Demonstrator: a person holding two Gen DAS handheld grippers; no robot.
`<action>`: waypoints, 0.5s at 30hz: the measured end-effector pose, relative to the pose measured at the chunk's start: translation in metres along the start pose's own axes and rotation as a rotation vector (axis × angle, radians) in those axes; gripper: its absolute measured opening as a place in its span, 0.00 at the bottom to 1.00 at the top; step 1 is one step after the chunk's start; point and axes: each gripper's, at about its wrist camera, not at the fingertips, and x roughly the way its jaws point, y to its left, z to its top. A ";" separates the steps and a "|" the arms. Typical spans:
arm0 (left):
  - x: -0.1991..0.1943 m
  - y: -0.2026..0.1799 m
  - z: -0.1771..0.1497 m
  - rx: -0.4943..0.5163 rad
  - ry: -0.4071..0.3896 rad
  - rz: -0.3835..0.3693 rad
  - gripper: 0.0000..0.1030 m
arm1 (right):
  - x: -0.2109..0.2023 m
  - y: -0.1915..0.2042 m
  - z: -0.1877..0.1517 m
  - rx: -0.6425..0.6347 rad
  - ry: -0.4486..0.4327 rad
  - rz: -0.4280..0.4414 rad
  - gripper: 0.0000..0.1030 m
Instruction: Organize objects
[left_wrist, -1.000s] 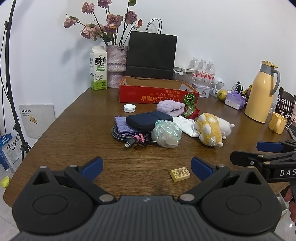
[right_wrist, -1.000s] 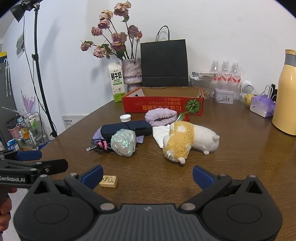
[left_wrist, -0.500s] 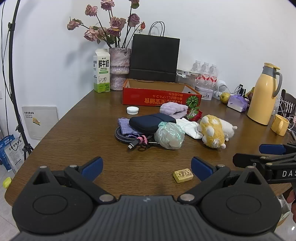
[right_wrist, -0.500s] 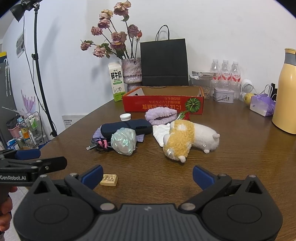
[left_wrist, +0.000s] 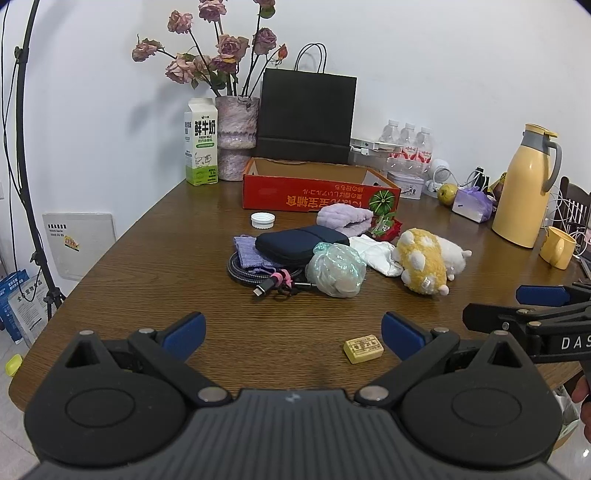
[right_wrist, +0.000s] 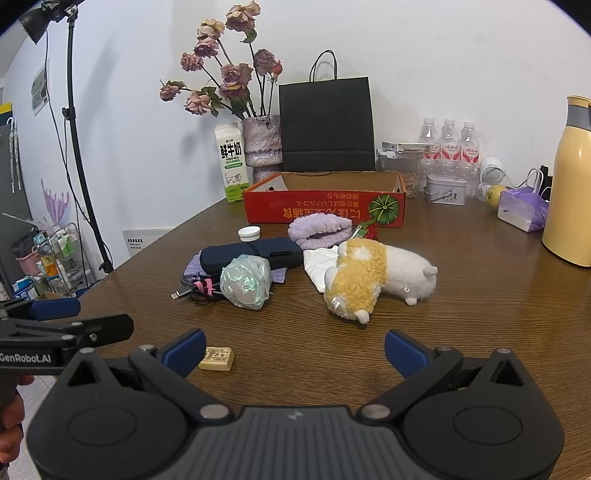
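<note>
The milk carton (left_wrist: 201, 147) by the wall reads "FRESH MILK" under large Chinese characters, the red cardboard box (left_wrist: 317, 194) carries upside-down yellow print and a green pumpkin picture, and across from each camera I read "DAS" on my right gripper's (right_wrist: 294, 352) side and "GenRobot.AI" on my left gripper's (left_wrist: 293, 334) side. Both of my grippers hang over the near edge of the wooden table (left_wrist: 166, 266), fingers spread wide with nothing between them. A small yellow block (left_wrist: 363, 348) stamped with characters I cannot read lies flat on the table just ahead of my left gripper, close to its right blue fingertip (left_wrist: 400, 334); in the right wrist view it sits just beside my right gripper's left fingertip (right_wrist: 184, 350). Farther out, well apart from both grippers, lies the clutter: a yellow-and-white plush toy (right_wrist: 373, 278) on its side, a crumpled iridescent bag (left_wrist: 336, 271), a dark blue pouch (left_wrist: 301, 243) lying over a lilac cloth (left_wrist: 249, 253) and a coiled braided cable (left_wrist: 258, 280), a fluffy purple headband (left_wrist: 345, 219) near the box front, a white cloth (left_wrist: 376, 253) beside the plush, and a white bottle cap (left_wrist: 263, 219).
</note>
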 end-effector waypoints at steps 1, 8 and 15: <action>0.000 0.000 0.000 0.000 -0.001 0.000 1.00 | 0.000 0.000 0.000 0.000 0.000 0.000 1.00; 0.000 -0.001 0.000 0.001 -0.002 0.005 1.00 | 0.000 0.000 0.000 0.000 0.000 0.001 1.00; -0.001 -0.001 -0.001 -0.001 -0.008 0.005 1.00 | 0.000 0.000 -0.001 0.002 0.000 0.002 1.00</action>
